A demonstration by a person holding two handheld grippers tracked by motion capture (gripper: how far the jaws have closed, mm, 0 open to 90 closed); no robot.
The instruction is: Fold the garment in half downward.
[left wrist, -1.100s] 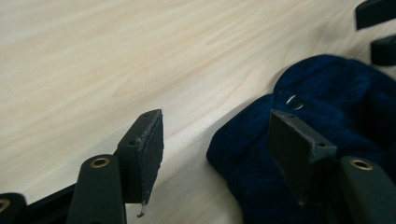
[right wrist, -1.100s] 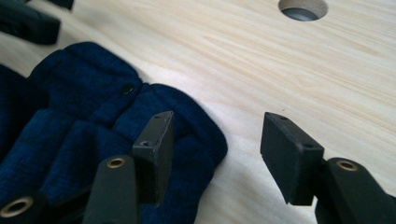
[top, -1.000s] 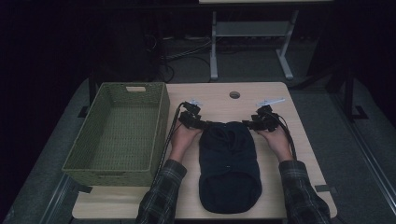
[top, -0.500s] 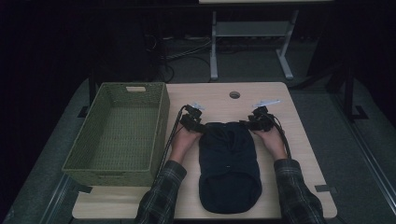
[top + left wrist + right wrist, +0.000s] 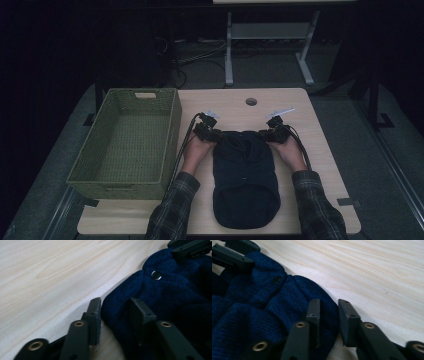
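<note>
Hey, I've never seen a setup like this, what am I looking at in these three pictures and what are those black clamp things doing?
A person sits at a wooden table, holding a hand-held gripper in each hand.

The high view looks down from above. The other two pictures come from cameras riding on each gripper, looking along its black jaws.

On the table lie a dark blue knitted garment with a metal snap and an empty green woven basket at the left.

The left gripper and the right gripper sit at the garment's far corners. Each has its jaws open astride the fabric edge, one jaw on the cloth and one on the table side. Nothing is clamped yet; they look about to pinch the corners.
</note>
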